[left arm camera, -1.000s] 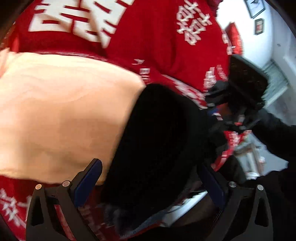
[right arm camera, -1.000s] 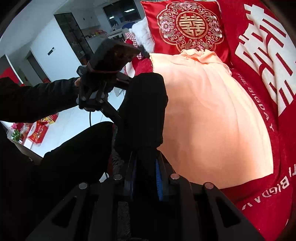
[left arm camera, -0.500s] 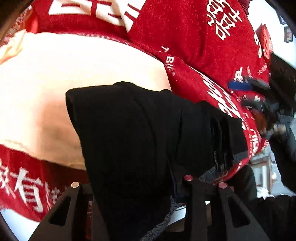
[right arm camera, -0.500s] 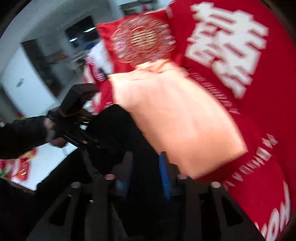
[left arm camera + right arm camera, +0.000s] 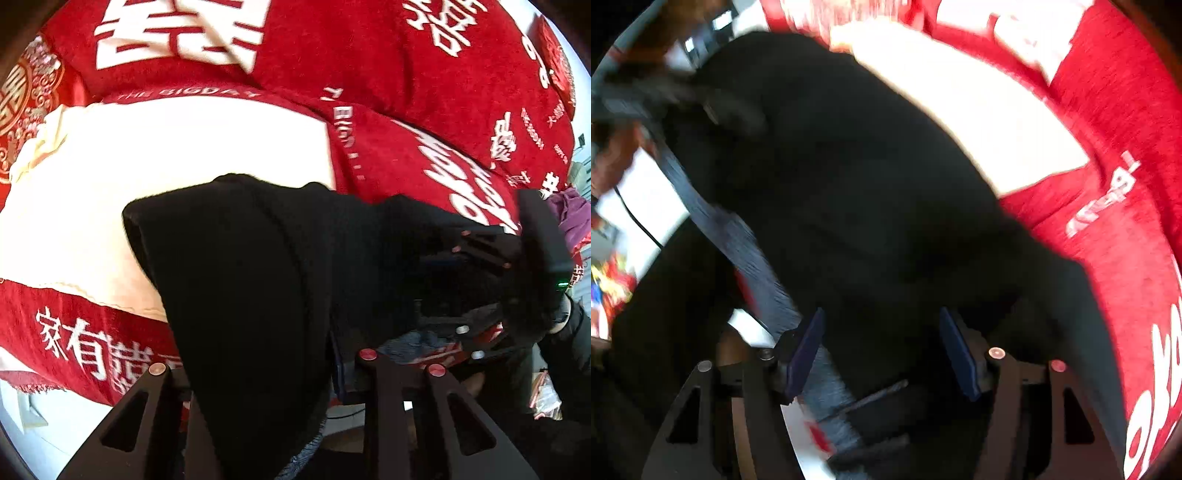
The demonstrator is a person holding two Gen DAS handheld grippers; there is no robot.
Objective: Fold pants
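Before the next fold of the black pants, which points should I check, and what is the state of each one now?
1. Left gripper grips the pants: ok. Its jaws have just been closing and the cloth is pinched between them.
2. Right gripper is free to regrip: ok. Its jaws have just been opening; the cloth lies between them but the pads stand apart.
3. Pants lie flat on the peach cloth: not ok, they are bunched and partly lifted.
4. Pants are inside the sofa cover edge: not ok, one end hangs over it.
5. Legs are aligned: cannot tell.

Bare cream cloth (image 5: 177, 155) beyond bunched black pants (image 5: 243, 280) (red throw (image 5: 388, 66) behind)
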